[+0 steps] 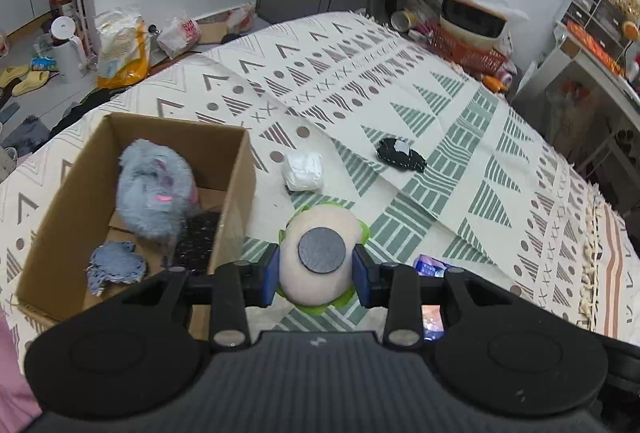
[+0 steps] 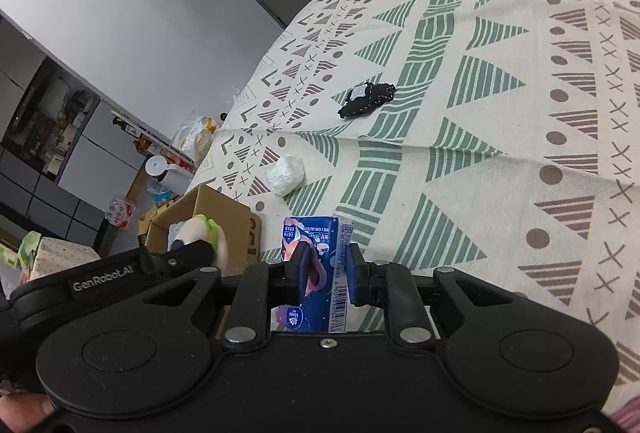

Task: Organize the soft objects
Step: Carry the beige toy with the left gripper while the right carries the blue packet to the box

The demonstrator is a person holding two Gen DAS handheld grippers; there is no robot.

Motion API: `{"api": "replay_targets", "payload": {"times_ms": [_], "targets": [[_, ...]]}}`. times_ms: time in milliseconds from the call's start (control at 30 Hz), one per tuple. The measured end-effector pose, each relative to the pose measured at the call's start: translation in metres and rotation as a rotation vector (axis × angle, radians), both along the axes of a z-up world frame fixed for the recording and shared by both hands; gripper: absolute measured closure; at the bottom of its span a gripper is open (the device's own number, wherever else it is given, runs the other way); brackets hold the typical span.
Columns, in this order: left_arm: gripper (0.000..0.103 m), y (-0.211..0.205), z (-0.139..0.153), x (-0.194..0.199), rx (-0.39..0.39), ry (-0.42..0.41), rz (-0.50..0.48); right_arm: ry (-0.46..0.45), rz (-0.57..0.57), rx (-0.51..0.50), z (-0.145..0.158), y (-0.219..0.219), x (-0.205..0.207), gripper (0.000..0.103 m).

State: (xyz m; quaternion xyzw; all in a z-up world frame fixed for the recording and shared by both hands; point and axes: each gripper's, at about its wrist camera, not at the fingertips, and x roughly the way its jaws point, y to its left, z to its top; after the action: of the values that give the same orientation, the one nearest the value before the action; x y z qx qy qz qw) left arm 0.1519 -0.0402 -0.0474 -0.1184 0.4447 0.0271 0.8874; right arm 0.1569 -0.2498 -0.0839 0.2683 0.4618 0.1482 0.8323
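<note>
while your left hand-held gripper point(image 1: 316, 273) clamps a cream plush toy with a green frill point(image 1: 320, 261) between its blue pads, a round grey patch on the toy faces the camera, and the toy sits just right of the cardboard box point(image 1: 236, 169) and above the patterned cloth point(image 1: 460, 121). your right hand-held gripper point(image 2: 326, 275) is clenched on a blue tissue packet point(image 2: 316, 241), held upright just over the cloth near its front edge. inside the box lie a fluffy grey-blue plush point(image 1: 154, 189), a blue denim scrap point(image 1: 116, 267) and a dark sparkly piece point(image 1: 198, 241) against the right wall. beyond the toy, a white wadded bundle point(image 1: 303, 171) rests on the cloth just past the box's right corner, and further out to the right a black fabric piece with a white patch point(image 1: 400, 153) lies apart from it. at the far edge of the surface stands an orange basket point(image 1: 466, 51) among clutter.
</note>
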Motion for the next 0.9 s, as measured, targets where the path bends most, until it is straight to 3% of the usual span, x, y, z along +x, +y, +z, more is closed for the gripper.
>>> {"api": "replay_targets", "payload": {"times_ms": [533,900], "targets": [[0.066,0.056,0.042,-0.034,-0.033,-0.069,0.103,-0.121,0.056,-0.056,0.056,0.024,-0.009,0.084],[0.066,0.103,0.053,-0.044,-0.07,-0.015,0.188,-0.129,0.064,-0.026,0.091,0.053,-0.005,0.084]]}}
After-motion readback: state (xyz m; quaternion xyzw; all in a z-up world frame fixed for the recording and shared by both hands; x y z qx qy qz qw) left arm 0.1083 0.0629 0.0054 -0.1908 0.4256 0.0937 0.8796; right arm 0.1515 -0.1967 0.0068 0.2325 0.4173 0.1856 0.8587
